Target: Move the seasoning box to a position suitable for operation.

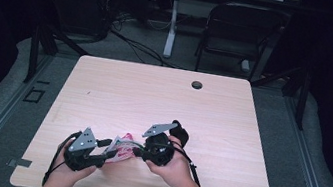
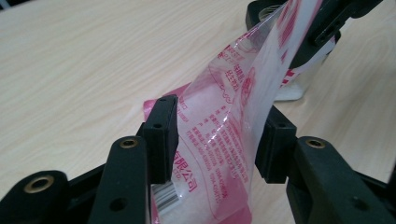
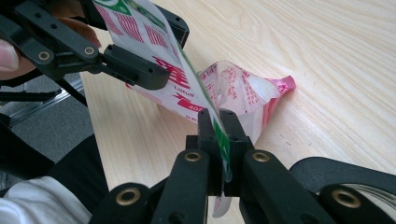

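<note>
Right gripper view: right gripper [image 3: 218, 122] is clamping the edge of the plastic packet [image 3: 233, 88], jaws pinched tight on the film with a green-striped strip running straight between them. Left gripper [image 2: 215, 135] is sitting released, its jaws standing apart on either side of the packet; in the left gripper view the film is hanging between the pads [image 2: 161, 135], close against the left one, but nothing is pressing on it. High view is showing both grippers near the front edge of the table [image 1: 164, 93], left gripper [image 1: 105, 153] and right gripper [image 1: 137, 152] facing each other with the packet [image 1: 121, 148] stretched between them, low over the wood. Packet is clear film with pink and red print, crumpled at its far end, that end touching the tabletop. Person's hands are wrapping both gripper bodies, forearms coming in from the near side. Beyond the table a dark folding chair [image 1: 240, 29] is standing on the floor.
</note>
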Demonstrator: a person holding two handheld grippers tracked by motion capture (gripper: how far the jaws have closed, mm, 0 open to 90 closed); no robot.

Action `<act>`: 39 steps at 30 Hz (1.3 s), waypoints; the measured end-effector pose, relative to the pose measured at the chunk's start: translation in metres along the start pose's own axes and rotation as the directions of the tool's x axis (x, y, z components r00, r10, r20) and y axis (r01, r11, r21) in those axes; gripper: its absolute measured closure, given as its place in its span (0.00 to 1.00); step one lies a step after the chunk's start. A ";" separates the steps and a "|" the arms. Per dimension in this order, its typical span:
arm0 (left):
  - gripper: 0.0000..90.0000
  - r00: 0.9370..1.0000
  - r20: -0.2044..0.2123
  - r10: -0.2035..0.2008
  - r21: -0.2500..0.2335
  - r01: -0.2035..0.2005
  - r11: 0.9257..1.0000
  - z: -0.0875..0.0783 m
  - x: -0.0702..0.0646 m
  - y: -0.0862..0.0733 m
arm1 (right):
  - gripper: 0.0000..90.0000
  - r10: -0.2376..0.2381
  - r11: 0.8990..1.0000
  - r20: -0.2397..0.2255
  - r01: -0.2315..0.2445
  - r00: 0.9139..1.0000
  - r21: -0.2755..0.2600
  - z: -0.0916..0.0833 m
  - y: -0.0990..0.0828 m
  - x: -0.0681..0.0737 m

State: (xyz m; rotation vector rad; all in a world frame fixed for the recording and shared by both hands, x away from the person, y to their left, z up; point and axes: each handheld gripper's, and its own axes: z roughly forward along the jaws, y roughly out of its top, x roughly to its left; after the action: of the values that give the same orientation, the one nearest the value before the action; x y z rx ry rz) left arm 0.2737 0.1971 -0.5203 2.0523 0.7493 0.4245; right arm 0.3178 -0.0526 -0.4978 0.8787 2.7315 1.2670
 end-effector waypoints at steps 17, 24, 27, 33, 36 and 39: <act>0.46 0.998 0.017 -0.058 0.021 0.058 0.998 0.014 0.008 -0.026 | 1.00 0.018 0.999 -0.010 -0.018 1.000 -0.036 0.001 0.001 -0.002; 0.46 0.999 0.015 -0.032 0.073 0.031 0.997 0.021 0.004 -0.032 | 1.00 0.008 0.999 -0.015 -0.008 1.000 -0.050 0.001 0.003 -0.003; 0.45 1.000 0.007 -0.028 0.082 0.027 0.996 0.024 0.004 -0.034 | 1.00 0.001 0.999 -0.016 -0.002 1.000 -0.050 0.001 0.004 -0.003; 0.45 1.000 -0.003 -0.027 0.088 0.027 0.996 0.028 0.006 -0.038 | 1.00 0.008 0.998 -0.020 -0.009 1.000 -0.065 0.001 0.006 -0.003; 0.44 0.999 -0.006 -0.032 0.089 0.033 0.995 0.028 0.008 -0.039 | 1.00 0.009 0.998 -0.021 -0.011 1.000 -0.067 0.001 0.006 -0.003; 0.43 0.999 -0.008 -0.039 0.086 0.040 0.996 0.030 0.010 -0.041 | 1.00 0.012 0.997 -0.026 -0.014 1.000 -0.070 0.002 0.006 -0.004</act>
State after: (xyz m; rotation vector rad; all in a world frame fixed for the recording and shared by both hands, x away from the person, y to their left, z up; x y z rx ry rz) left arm 0.2838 0.2021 -0.5709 2.1133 0.8228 0.3821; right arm 0.3240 -0.0503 -0.4955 0.8819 2.6856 1.3766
